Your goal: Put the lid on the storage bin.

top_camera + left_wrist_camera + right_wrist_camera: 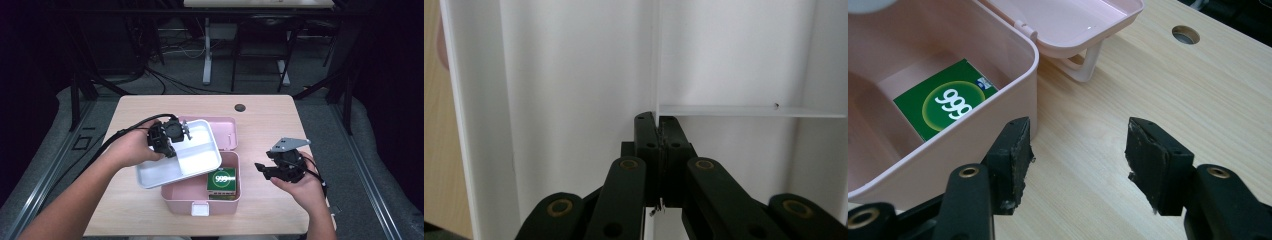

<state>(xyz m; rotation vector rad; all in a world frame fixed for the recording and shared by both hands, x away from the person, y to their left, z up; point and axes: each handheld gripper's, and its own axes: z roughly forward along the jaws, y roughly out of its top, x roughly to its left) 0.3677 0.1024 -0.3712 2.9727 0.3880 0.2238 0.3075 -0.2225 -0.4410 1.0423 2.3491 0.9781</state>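
My left gripper (172, 137) is shut on the thin upright divider of a white tray (165, 170), which hangs tilted over the left part of an open pink box (180, 197). In the left gripper view the jaws (658, 122) pinch the divider where a cross wall (749, 111) meets it. A green carton marked 999 (222, 181) lies flat in the box's right compartment (945, 102). To the right of the box, my right gripper (261, 169) stands open just above the bare wood, nothing between its fingertips (1078, 150), its left pad close to the pink box wall (948, 150).
The box's pink lid (227, 131) lies open behind it, resting on the table (1068, 20). A white latch (200, 209) sits on the box's front. A round cable hole (240, 107) is at the table's far edge. Bare wood lies right of the box.
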